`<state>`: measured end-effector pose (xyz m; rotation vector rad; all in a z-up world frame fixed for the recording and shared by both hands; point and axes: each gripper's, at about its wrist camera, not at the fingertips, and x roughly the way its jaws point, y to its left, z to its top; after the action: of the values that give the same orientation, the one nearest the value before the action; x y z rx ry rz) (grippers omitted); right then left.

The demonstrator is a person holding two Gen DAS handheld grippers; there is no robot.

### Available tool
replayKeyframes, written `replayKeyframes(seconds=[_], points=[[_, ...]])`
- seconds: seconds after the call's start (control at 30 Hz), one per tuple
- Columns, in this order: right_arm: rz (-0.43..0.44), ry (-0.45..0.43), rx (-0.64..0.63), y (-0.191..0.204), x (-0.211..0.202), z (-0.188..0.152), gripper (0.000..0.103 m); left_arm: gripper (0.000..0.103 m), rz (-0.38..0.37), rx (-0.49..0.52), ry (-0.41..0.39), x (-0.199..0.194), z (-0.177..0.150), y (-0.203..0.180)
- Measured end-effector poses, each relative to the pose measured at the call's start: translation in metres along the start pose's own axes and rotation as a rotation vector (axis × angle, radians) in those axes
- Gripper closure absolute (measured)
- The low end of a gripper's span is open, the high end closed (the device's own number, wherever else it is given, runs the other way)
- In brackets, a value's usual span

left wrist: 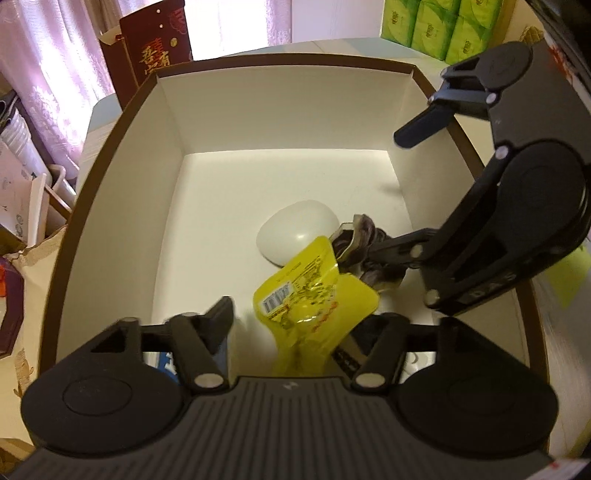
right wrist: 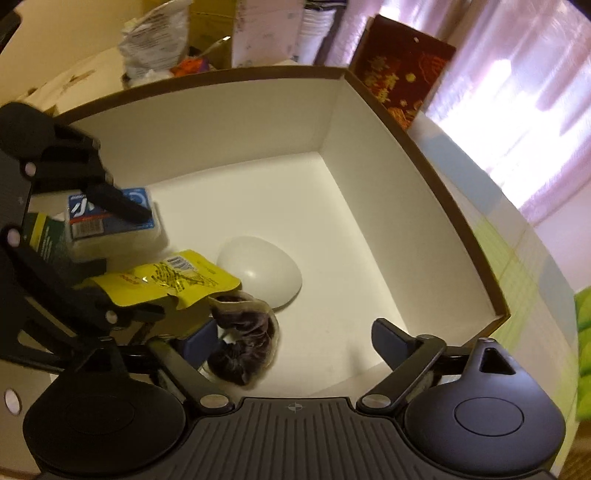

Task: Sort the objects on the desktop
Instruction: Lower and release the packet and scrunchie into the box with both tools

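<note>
Yellow pouch point(left wrist: 314, 291) seen dropping between spread left gripper point(left wrist: 303, 314); right gripper point(right wrist: 291, 332) spread too, dark packet point(right wrist: 243, 343) released. Drop-off step into box point(left wrist: 280, 107); next: grippers withdrawn, another obj fetched.

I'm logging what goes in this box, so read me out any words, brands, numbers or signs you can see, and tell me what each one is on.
Nothing reads cleanly.
Yellow packet: barcode and red and black print, too blurred.
Blue and white pack: white logo and barcode, not legible.
Dark red gift bag: gold Chinese characters, too blurred to read surely.
Green packs: small mark, unreadable.
Green and yellow item: print too small.
White egg-shaped object: no text.
</note>
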<state>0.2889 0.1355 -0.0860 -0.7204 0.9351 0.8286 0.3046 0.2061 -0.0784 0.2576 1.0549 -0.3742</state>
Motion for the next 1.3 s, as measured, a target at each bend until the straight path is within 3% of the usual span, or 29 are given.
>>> replayKeyframes(seconds=[0.13, 0.33, 0.77, 1.3], points=[[-0.012, -0.021, -0.026, 0.003, -0.003, 0.003, 0.002, 0.014, 0.008, 0.002, -0.009, -0.009, -0.002, -0.003], [-0.025, -0.064, -0.045, 0.007, -0.012, -0.002, 0.002, 0.009, 0.013, 0.004, -0.038, -0.025, -0.002, -0.01], [-0.03, -0.153, -0.046, 0.018, -0.048, -0.02, 0.002, 0.004, 0.07, -0.025, -0.104, -0.071, -0.011, -0.02], [0.023, -0.307, 0.003, 0.049, -0.114, -0.061, 0.002, 0.001, 0.158, -0.098, -0.161, -0.129, -0.038, -0.051]])
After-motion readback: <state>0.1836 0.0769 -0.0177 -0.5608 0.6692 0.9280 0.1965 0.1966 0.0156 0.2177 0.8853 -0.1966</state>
